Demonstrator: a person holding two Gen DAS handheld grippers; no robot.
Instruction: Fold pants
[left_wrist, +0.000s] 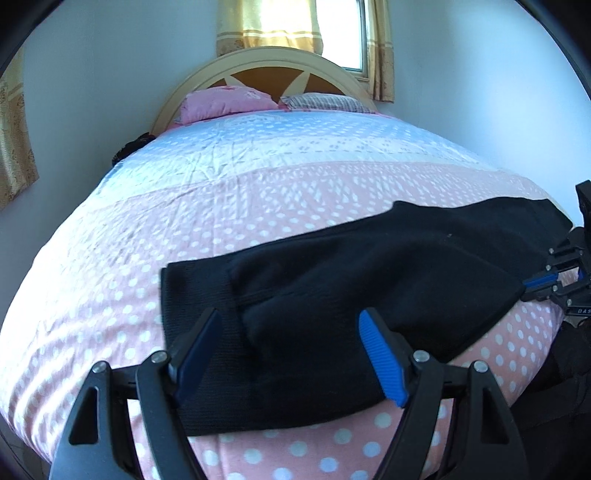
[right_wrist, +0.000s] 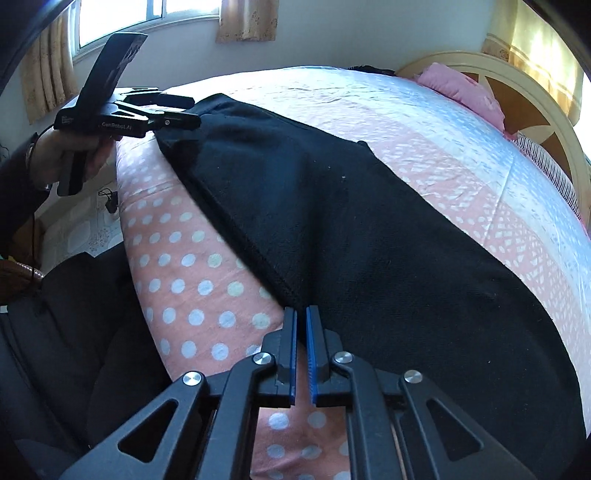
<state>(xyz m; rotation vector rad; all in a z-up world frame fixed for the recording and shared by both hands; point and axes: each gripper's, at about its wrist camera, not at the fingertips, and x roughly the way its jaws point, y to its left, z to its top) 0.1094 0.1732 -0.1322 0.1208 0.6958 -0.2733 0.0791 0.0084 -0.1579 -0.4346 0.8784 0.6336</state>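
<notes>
With the black pants (left_wrist: 369, 266) lying flat along the near edge of the bed (left_wrist: 258, 177), they look to be already doubled, one leg over the other, a layered edge showing at their left end. So the lengthwise fold reads as done, and what is left, I'd say, is bringing one end across to the other, perhaps twice. Left gripper (left_wrist: 291, 354) hovers over that left end, fingers spread wide, the cloth between them but nothing pinched. Right gripper (right_wrist: 301, 347) sits at the right end, near corner of the fabric, fingers drawn narrow with a slim gap; whether the cloth edge is clamped between them I cannot tell. A hand (right_wrist: 62, 155) grips the left tool's handle at the far end of the garment. Beyond lie the polka-dot bedspread (right_wrist: 192, 266), a pink pillow (left_wrist: 225, 101) and the headboard (left_wrist: 258, 66)
</notes>
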